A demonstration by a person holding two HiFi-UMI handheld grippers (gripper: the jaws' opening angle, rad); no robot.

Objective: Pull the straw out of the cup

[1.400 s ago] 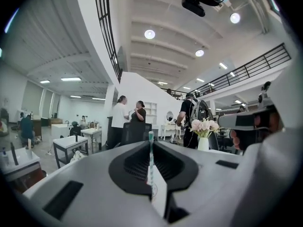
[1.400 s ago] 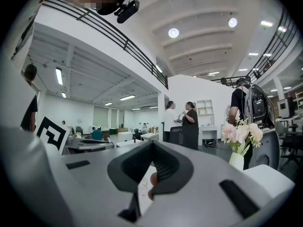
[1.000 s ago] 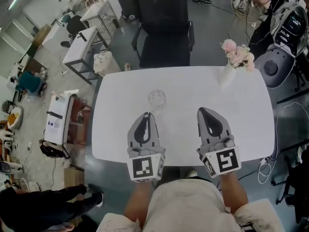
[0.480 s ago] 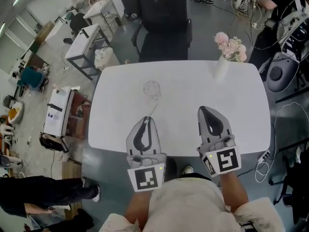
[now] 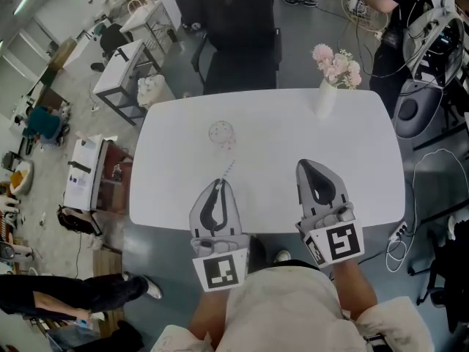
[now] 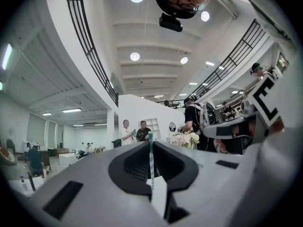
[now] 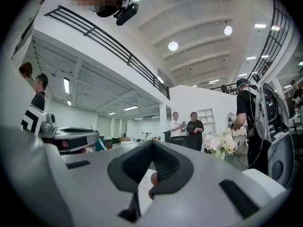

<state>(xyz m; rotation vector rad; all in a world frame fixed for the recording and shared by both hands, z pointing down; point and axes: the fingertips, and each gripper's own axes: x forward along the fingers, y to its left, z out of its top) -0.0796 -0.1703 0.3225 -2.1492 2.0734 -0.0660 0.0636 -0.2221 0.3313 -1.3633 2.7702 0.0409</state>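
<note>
The straw (image 5: 228, 169) is found clamped in the closed jaws of the left gripper (image 5: 218, 184), drawn back within the last second clear of the cup (image 5: 220, 132) on the table (image 5: 352, 145), so extraction is judged complete, the right gripper (image 5: 308, 166) being shut and empty.

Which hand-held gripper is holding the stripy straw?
The left hand-held gripper: the straw sticks out from its closed jaws. The right hand-held gripper holds nothing.
</note>
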